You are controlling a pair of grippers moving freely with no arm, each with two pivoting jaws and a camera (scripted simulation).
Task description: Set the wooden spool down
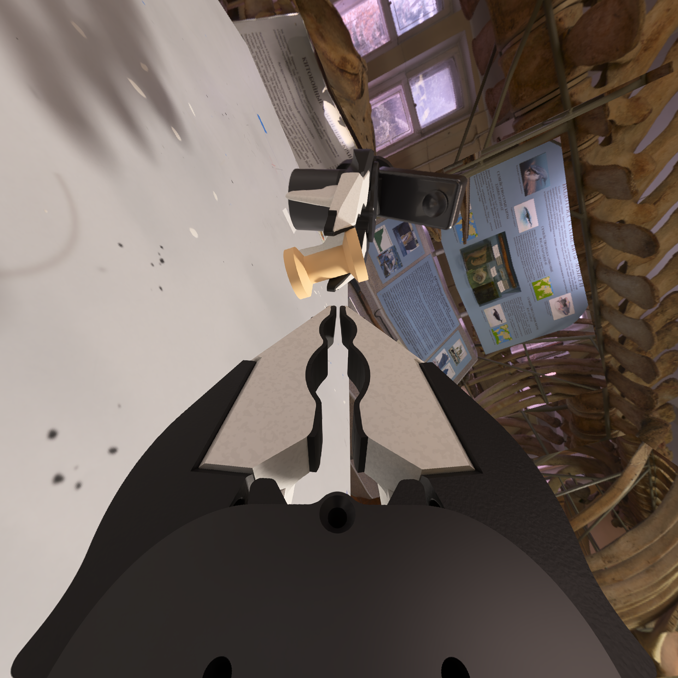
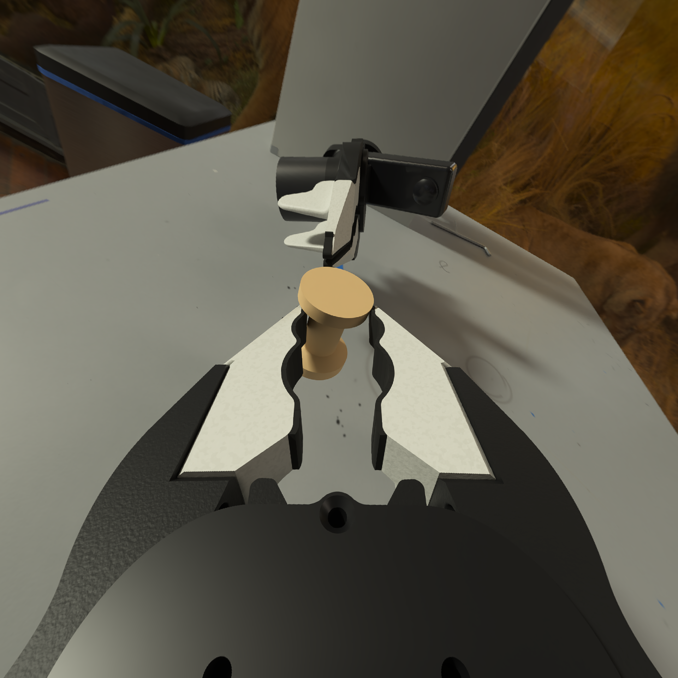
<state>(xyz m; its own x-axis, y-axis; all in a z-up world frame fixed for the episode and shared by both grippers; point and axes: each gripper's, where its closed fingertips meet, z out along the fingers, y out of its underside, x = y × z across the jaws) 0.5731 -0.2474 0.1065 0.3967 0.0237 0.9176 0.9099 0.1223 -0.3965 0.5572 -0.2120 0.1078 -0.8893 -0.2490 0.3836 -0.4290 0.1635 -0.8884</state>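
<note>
The wooden spool (image 2: pixel 335 301) is pale tan with a flange at each end. My right gripper (image 2: pixel 336 312) is shut on its upper flange, one fingertip at each side. The spool hangs slightly tilted, its lower flange close over the white table (image 2: pixel 146 293); contact with the table cannot be told. In the left wrist view the spool (image 1: pixel 323 269) sits in the right gripper (image 1: pixel 350 260), just beyond my left gripper (image 1: pixel 337 310). The left gripper is shut and empty. It also shows in the right wrist view (image 2: pixel 330 262), just behind the spool.
A white upright panel (image 2: pixel 403 73) stands on the table behind the left gripper. A dark box with a blue stripe (image 2: pixel 128 91) sits off the table's far left. The table edge (image 2: pixel 587 293) runs along the right. Small dark specks (image 2: pixel 339 422) mark the surface.
</note>
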